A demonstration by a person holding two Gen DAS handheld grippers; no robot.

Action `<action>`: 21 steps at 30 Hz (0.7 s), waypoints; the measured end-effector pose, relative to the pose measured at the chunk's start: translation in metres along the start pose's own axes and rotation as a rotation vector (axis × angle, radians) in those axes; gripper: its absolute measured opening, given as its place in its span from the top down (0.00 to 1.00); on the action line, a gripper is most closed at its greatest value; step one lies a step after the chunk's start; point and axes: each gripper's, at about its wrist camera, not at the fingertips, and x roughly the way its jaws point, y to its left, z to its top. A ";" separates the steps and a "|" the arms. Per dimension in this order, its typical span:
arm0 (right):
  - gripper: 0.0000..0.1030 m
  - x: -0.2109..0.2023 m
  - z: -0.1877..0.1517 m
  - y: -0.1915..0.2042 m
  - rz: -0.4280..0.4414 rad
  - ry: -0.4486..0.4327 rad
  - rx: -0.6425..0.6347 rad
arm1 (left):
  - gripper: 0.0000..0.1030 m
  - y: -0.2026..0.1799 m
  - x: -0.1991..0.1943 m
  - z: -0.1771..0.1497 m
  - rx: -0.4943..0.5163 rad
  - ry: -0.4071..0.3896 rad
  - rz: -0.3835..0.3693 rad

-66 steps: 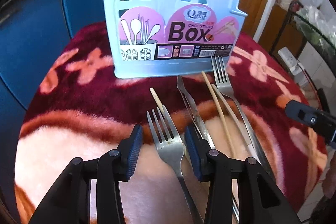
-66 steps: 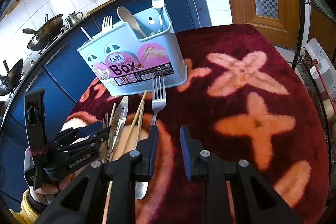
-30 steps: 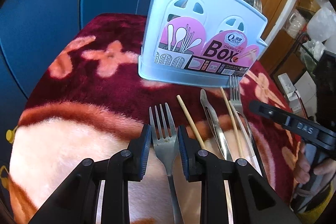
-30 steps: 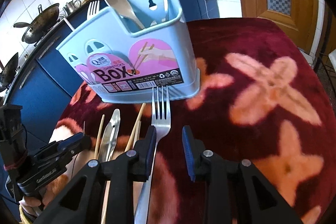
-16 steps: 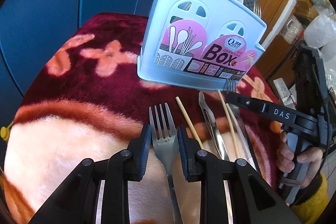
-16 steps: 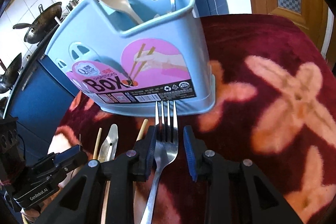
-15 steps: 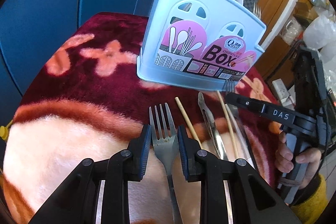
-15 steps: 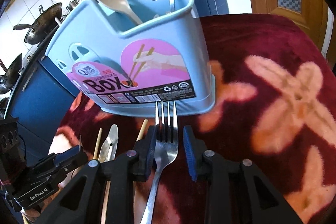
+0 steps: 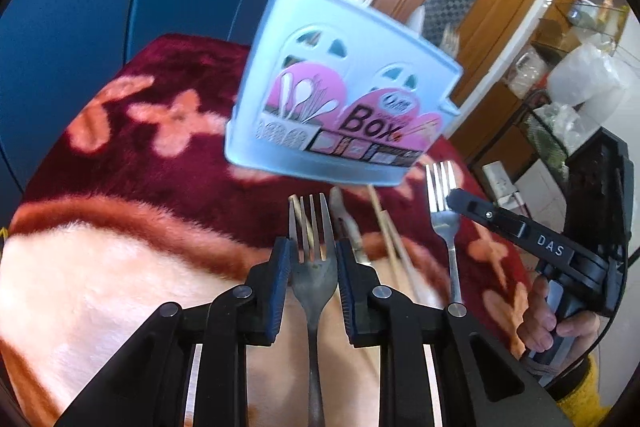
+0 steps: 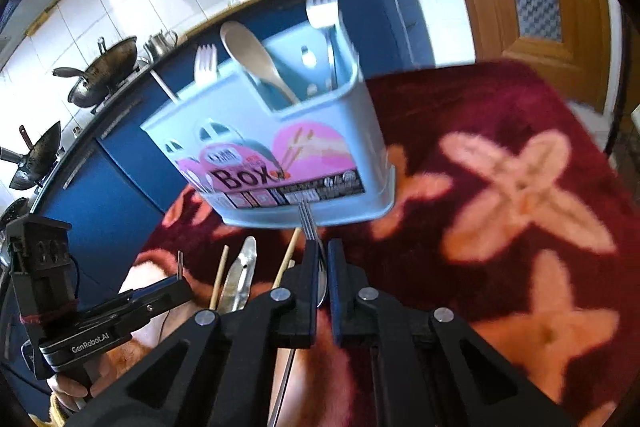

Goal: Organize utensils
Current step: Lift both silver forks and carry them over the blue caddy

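We had each gripper clamped on a fork: the left gripper (image 9: 311, 261) grasping one fork (image 9: 314, 269), the right gripper (image 10: 322, 269), jaws just closing, pinching another fork (image 10: 309, 227) edge-on, ready for the box (image 10: 288, 147) mid-table.

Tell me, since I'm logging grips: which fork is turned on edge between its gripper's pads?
The fork in the right gripper: only its thin stacked tines show. The left gripper holds its fork flat, tines spread.
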 end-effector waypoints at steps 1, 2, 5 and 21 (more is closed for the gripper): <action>0.94 -0.008 0.000 0.003 -0.011 -0.027 -0.012 | 0.78 -0.002 -0.003 0.000 0.005 -0.010 -0.007; 0.94 -0.013 -0.001 0.006 -0.019 -0.044 -0.020 | 0.78 -0.005 -0.007 0.001 0.011 -0.024 -0.015; 0.94 -0.031 0.000 0.010 -0.031 -0.095 -0.027 | 0.78 -0.010 -0.017 0.003 0.018 -0.060 -0.043; 0.94 -0.089 0.010 0.031 -0.111 -0.311 -0.092 | 0.80 -0.018 -0.057 0.009 0.015 -0.177 -0.144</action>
